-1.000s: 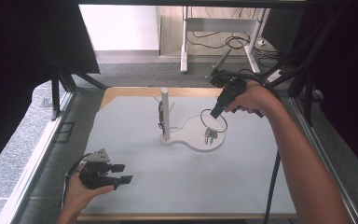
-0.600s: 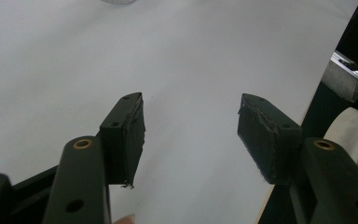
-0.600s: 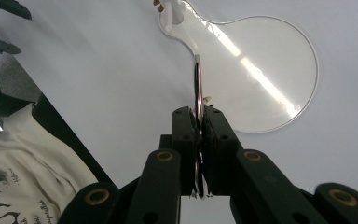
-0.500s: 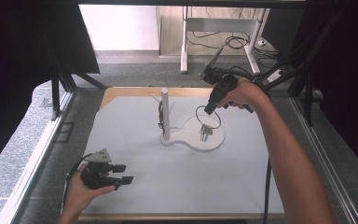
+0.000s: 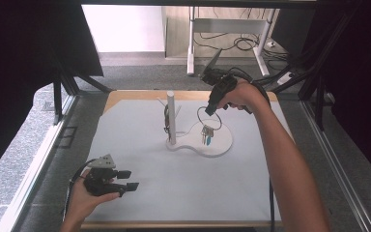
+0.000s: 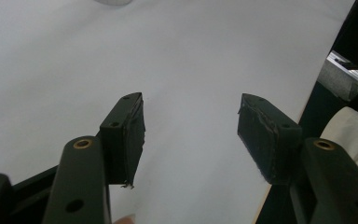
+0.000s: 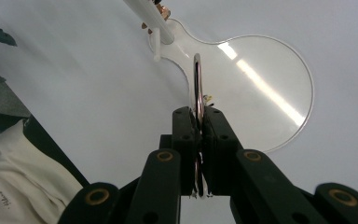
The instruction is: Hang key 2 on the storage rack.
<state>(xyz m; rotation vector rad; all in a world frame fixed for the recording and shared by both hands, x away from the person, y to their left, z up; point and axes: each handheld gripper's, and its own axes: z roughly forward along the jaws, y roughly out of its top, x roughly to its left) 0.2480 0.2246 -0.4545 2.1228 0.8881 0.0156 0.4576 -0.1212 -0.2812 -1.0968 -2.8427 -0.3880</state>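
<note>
Key ring (image 5: pixel 209 118) hangs clamped in the right gripper (image 5: pixel 211 109), above the round end of the white stand base (image 5: pixel 222 145); keys (image 5: pixel 206 135) dangle from it just over the base. Right gripper view: jaws pinched on the ring (image 7: pixel 197 84), post (image 7: pixel 149 18) beyond. Left gripper (image 5: pixel 128 180) sits low at the mat's (image 5: pixel 174 193) near-left, jaws apart, nothing between them.

right gripper (image 5: pixel 210 108) raised over the far side, tilted downward from an outstretched forearm, jaws clamped together. left gripper (image 5: pixel 128 180) low at the near left, lying level in the hand, jaws parted.
</note>
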